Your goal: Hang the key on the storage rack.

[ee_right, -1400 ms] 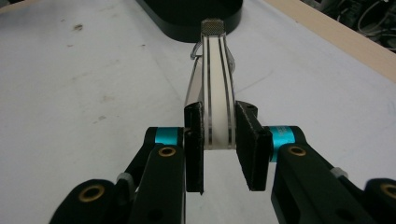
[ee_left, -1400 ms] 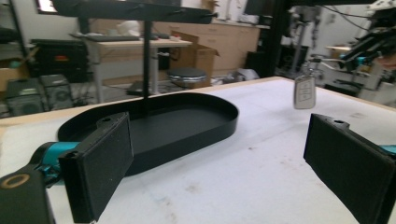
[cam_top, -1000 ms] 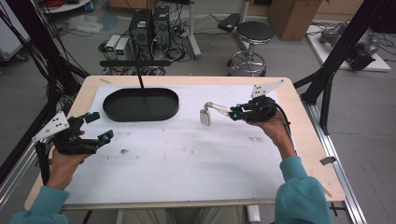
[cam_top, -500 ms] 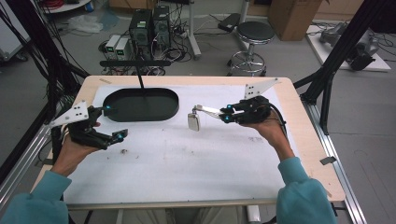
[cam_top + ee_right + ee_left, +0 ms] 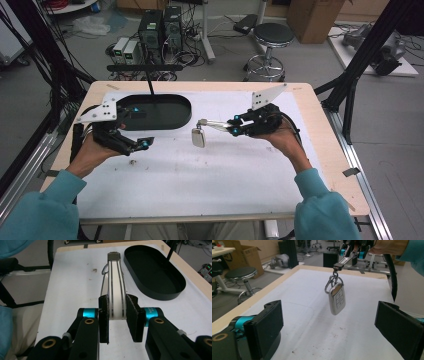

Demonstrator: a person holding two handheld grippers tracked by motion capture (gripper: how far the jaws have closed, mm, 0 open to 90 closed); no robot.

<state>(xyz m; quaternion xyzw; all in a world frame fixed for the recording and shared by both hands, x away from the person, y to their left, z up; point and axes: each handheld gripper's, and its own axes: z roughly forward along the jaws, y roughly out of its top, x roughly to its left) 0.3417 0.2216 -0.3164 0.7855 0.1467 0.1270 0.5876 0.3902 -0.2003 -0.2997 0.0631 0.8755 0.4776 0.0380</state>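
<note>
Right gripper (image 5: 231, 126) has its jaws clamped on a flat silver metal strap (image 5: 115, 287), and a silver car key fob (image 5: 337, 298) hangs from the strap's far end on metal rings, clear above the white table mat (image 5: 210, 180). Left gripper (image 5: 136, 129) is spread wide and empty, near the black oval tray (image 5: 172, 116). Fob hangs between the two grippers, just right of the tray, apart from the left jaws.
</note>
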